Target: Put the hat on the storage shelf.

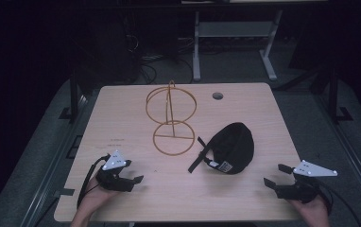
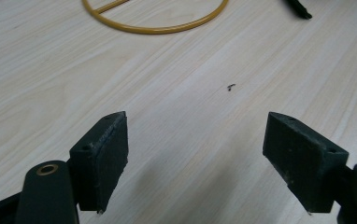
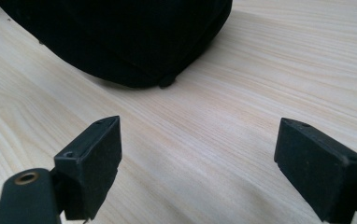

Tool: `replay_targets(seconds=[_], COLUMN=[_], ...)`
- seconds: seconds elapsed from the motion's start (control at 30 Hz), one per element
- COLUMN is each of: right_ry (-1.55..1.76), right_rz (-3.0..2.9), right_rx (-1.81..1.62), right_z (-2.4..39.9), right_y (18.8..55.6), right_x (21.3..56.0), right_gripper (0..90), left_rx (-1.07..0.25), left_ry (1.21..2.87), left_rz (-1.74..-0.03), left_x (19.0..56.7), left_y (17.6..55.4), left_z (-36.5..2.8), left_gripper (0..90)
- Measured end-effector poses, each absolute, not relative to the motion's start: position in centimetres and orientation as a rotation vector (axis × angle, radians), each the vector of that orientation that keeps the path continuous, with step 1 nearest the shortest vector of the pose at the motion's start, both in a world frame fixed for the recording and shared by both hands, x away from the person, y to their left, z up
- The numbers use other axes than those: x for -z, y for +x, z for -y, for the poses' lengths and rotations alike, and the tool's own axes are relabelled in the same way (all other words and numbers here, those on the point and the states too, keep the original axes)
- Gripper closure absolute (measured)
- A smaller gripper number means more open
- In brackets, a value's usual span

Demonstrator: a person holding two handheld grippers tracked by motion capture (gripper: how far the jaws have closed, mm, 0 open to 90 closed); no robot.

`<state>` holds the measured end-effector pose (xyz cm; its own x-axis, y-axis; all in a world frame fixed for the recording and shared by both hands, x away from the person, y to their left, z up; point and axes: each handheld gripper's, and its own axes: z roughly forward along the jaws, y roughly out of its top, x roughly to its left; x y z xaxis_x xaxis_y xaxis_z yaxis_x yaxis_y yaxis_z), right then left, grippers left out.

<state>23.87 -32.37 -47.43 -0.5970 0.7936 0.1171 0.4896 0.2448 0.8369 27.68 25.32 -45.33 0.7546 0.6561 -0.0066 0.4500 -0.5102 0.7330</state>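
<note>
The table [image 1: 122,118] bears a gold wire stand [image 1: 171,118] near its centre, toward 12 o'clock. The black cap [image 1: 233,146] lies at 4 o'clock of the stand. The left gripper [image 1: 133,172], at 7 o'clock, and the right gripper [image 1: 278,175], at 4 o'clock, both gape released, grasping nothing.

Black tongs [image 1: 135,181], grey triangular plates, trailing black cables

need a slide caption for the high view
Two open hand-held grippers, left and right, rest near a black cap and a gold wire stand on a wooden table.
</note>
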Motion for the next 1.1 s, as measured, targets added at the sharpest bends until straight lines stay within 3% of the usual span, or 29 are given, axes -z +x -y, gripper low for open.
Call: replay_targets(seconds=[0.43,1.1], right_ry=[1.164,1.158], right_rz=[-2.215,-2.218], right_rx=[-1.289,-1.320], right_z=[31.8,31.6], right_y=[24.0,24.1], right_x=[47.3,47.0], right_gripper=[14.7,14.5], left_rx=[-0.323,-0.252], left_ry=[2.198,2.282], left_rz=[-0.755,-0.530], left_x=[44.5,42.5], left_y=[27.8,27.6], left_z=[-23.6,-16.5], left_gripper=[22.6,22.5])
